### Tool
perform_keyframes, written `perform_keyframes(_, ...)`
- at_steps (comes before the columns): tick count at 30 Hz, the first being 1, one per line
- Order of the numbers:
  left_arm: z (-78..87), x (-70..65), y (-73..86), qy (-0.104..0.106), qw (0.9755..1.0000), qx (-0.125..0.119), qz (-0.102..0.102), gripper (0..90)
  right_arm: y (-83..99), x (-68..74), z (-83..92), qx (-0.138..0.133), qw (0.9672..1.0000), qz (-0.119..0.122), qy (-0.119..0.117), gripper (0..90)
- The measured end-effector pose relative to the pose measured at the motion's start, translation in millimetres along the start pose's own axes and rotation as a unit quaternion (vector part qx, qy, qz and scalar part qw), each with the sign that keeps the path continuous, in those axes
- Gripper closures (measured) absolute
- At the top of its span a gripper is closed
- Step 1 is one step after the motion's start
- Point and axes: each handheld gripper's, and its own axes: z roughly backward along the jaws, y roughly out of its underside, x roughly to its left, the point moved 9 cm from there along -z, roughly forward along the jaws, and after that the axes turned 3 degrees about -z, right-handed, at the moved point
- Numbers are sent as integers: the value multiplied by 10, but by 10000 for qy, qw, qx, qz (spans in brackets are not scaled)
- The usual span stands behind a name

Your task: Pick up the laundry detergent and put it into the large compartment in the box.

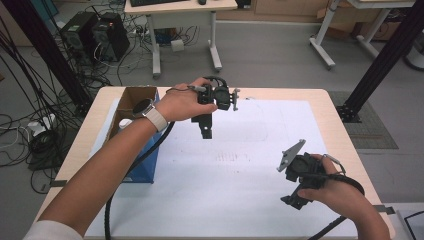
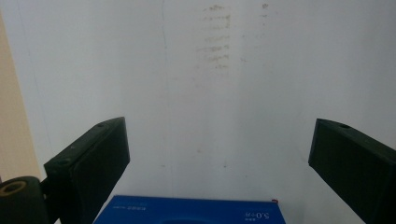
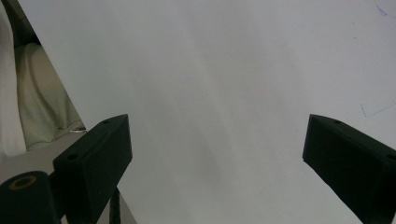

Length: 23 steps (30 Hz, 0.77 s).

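Blue box (image 1: 145,162) sits at 9 o'clock on the table's left edge, its open cardboard top (image 1: 134,100) holding a small white item (image 1: 125,122); left gripper (image 1: 206,131) hovers just right of it at 11 o'clock, jaws spread, holding nothing. Right gripper (image 1: 295,200) idles at 4 o'clock over the white mat (image 1: 250,190), jaws also released and empty. Looks like the approach stage: next the left one needs to swing back toward 9 o'clock and drop into the box opening for that white item.

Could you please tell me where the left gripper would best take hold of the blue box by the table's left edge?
Probably by its near rim. The blue box stands upright with its cardboard flaps open at the top, so coming down from above and closing the jaws over one thin side wall looks easiest. The left gripper, jaws wide apart, hangs just right of the box; the whole body looks too broad to span.
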Motion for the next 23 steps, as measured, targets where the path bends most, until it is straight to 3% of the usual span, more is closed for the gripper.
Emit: perform_keyframes(23,17,1,60,2,9999,-68,98,55,23,4,3,-54,10000,-34,45,77)
